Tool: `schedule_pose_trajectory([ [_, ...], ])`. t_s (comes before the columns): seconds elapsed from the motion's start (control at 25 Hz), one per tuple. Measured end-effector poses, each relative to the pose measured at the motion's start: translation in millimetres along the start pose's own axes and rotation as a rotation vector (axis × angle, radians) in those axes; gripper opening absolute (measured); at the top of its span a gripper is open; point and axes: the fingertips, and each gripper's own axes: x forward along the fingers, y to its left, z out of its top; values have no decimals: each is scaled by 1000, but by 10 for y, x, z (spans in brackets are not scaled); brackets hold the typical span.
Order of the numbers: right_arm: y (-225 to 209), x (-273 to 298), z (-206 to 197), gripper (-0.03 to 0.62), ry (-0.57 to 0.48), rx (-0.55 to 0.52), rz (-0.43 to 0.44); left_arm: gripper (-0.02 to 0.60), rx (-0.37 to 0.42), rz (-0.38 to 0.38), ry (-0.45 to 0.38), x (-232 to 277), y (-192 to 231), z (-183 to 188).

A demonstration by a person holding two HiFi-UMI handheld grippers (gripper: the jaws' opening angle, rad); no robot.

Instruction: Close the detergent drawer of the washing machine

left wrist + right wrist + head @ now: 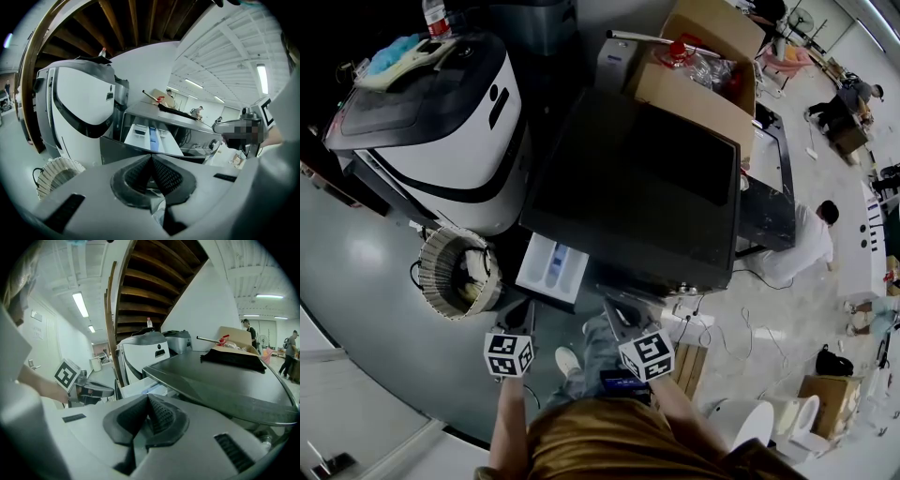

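Claws on both sides are sitting closed and empty: the left claw (151, 163) is showing its jaws pressed together with nothing between them, and the right claw (148, 404) is doing the same. Straight ahead of the left claw, and near it, the detergent drawer (153, 135) is standing pulled out of the washing machine (628, 178), with its white tray and blue compartment facing upward. The drawer's long axis is running from the machine's front out toward the person, so its front face is pointing almost directly at the left claw, which is hovering just short of it and appears not to be touching. The right claw is hanging further to the person's right, before the machine's dark front rather than the drawer, and from there the drawer is lying ahead and to the left. I am judging the left claw to be the nearer and the better lined up. Closing is likely calling for a push along the drawer's own axis into the machine, with the shut jaws serving as a blunt tip. A woven basket (459, 272) is standing just left of the drawer, clear of that line.
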Motion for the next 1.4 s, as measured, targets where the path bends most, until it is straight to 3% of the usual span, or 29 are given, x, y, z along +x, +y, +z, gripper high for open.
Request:
schedule_pose_trajectory([
  [1.4, -44, 136, 29, 12, 13, 2, -1, 25, -27, -17, 1, 103, 34, 73],
])
